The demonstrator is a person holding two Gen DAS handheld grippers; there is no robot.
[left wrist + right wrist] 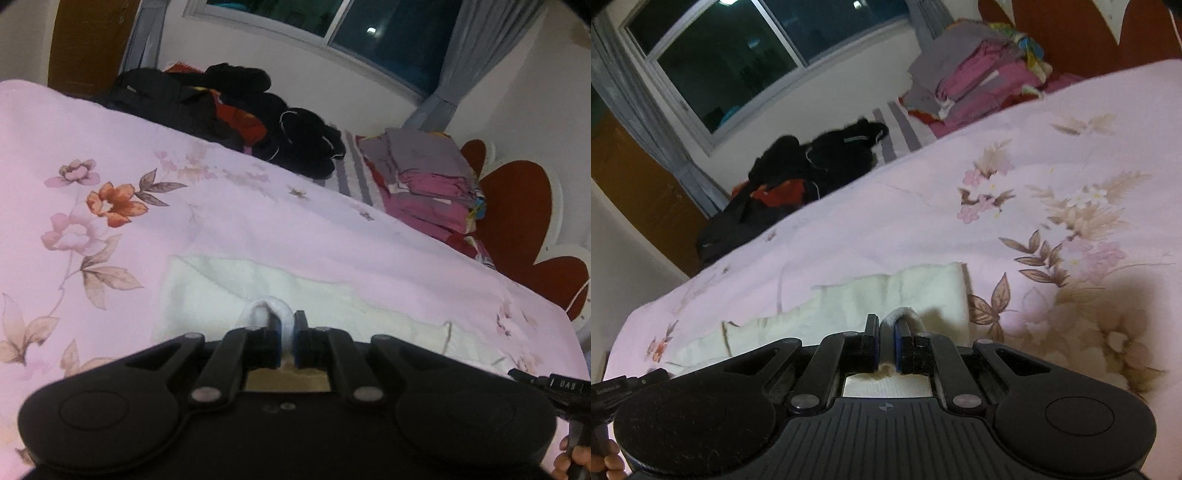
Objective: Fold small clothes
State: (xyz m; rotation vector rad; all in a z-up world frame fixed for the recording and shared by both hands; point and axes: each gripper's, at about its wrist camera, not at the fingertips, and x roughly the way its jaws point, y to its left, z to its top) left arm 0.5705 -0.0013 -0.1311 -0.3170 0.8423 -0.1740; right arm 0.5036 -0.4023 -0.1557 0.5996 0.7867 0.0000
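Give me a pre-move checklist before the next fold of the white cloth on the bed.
1. Left hand-held gripper shut on the white cloth: ok.
2. Right hand-held gripper shut on the same cloth: ok.
3. Cloth lying flat ahead of both grippers: not ok, its far edge looks ragged.
4. Floral bedspread beyond the cloth free of clutter: ok.
5. Dark clothes pile well away: ok.
6. Fold edges aligned: cannot tell.

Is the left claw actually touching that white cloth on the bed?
Touching. In the left wrist view, the left claw is shut on a pinched fold of the white cloth, which bulges out between its fingertips.
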